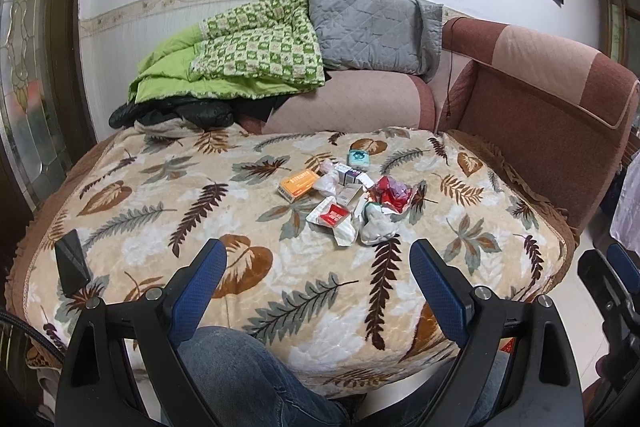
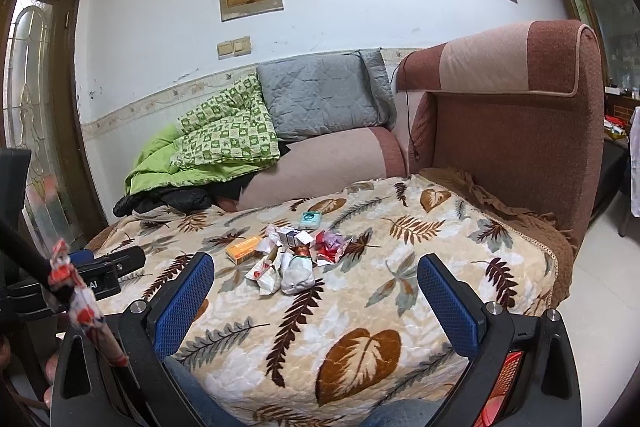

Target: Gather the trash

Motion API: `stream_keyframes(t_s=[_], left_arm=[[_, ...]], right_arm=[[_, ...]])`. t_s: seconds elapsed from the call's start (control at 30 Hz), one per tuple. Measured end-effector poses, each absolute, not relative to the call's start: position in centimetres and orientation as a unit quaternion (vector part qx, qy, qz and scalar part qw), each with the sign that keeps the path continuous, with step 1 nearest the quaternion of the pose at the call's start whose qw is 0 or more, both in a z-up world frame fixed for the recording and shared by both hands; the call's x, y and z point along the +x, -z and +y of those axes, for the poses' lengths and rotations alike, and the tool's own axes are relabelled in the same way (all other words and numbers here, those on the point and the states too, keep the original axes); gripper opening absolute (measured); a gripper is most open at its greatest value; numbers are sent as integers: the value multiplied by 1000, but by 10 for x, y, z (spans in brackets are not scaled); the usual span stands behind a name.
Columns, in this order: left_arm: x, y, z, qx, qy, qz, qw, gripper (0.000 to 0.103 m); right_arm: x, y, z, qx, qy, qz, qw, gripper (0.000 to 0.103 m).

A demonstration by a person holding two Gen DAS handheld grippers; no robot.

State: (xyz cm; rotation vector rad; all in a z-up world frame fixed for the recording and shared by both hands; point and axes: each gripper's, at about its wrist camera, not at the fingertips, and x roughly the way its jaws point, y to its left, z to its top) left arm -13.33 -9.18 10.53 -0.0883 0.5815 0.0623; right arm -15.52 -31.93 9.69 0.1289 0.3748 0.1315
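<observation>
A heap of trash (image 1: 348, 199) lies on the leaf-patterned blanket (image 1: 200, 211) over a table: an orange box (image 1: 297, 183), a teal box (image 1: 359, 157), a red packet (image 1: 334, 215), red wrappers (image 1: 390, 195) and crumpled white paper (image 1: 378, 225). My left gripper (image 1: 318, 259) hovers open near the front edge, short of the heap, holding nothing. In the right wrist view the same heap (image 2: 294, 255) lies ahead, with the orange box (image 2: 243, 248) and the teal box (image 2: 310, 219). My right gripper (image 2: 316, 273) is open and empty too.
A black phone-like slab (image 1: 72, 263) lies on the blanket's left part. A brown-pink sofa (image 1: 532, 99) wraps the far and right sides, with a green quilt (image 1: 240, 55) and grey cushion (image 1: 368, 27). A person's jeans-clad knee (image 1: 248, 379) is under the front edge. The other gripper (image 2: 100, 271) shows at left.
</observation>
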Motion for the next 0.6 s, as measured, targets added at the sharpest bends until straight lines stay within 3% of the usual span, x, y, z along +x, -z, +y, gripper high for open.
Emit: stream_keyframes(t_s=[0.3, 0.6], left_arm=[[-81, -92, -70, -64, -5, 321, 945, 92], [21, -35, -61, -121, 57, 425, 895, 92]], right_arm=[[-108, -69, -324, 122, -118, 234, 957, 103], [-19, -35, -316, 121, -150, 252, 948, 103]])
